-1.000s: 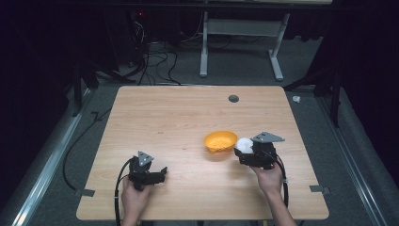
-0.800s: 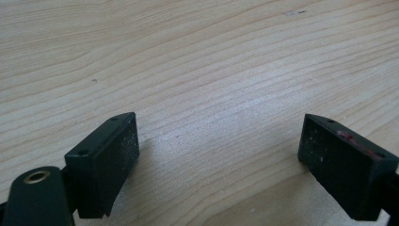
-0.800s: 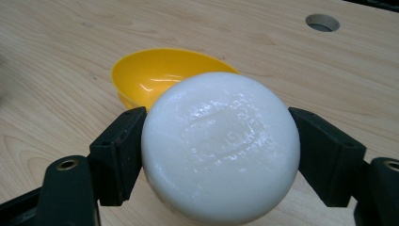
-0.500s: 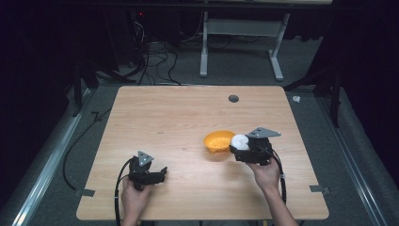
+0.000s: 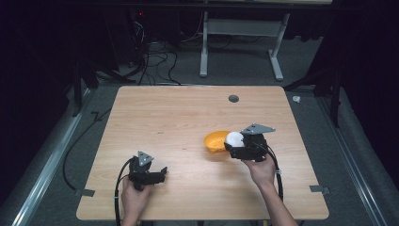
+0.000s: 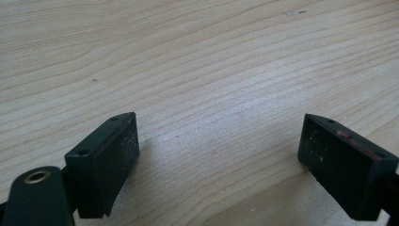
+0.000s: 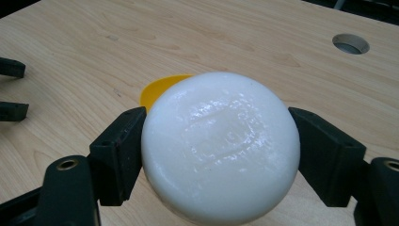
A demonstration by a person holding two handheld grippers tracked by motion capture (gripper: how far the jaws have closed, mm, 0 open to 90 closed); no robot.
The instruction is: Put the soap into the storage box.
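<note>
A round white glossy lump (image 7: 220, 148) sits squeezed between the two jaws of my right gripper (image 5: 234, 145), which is shut on it. In the high view the white lump (image 5: 234, 139) hangs just over the right rim of a small orange bowl (image 5: 215, 141) on the table. A sliver of the orange bowl (image 7: 160, 88) peeks out behind the lump in the right gripper view. My left gripper (image 5: 162, 174) rests low near the table's front left, held by a hand. Its jaws stand wide apart over bare wood (image 6: 211, 141), with nothing between them.
The wooden table (image 5: 155, 117) has a round cable hole (image 5: 233, 98) near its far edge. Tape strips mark the front corners (image 5: 319, 189). Beyond the table are a dark floor, cables and a white desk frame (image 5: 240, 42). The left gripper's jaw tips (image 7: 11, 89) appear at the left edge of the right gripper view.
My right gripper has carried the white lump left and slightly up, from beside the bowl to over its right rim. The left gripper has stayed put.
</note>
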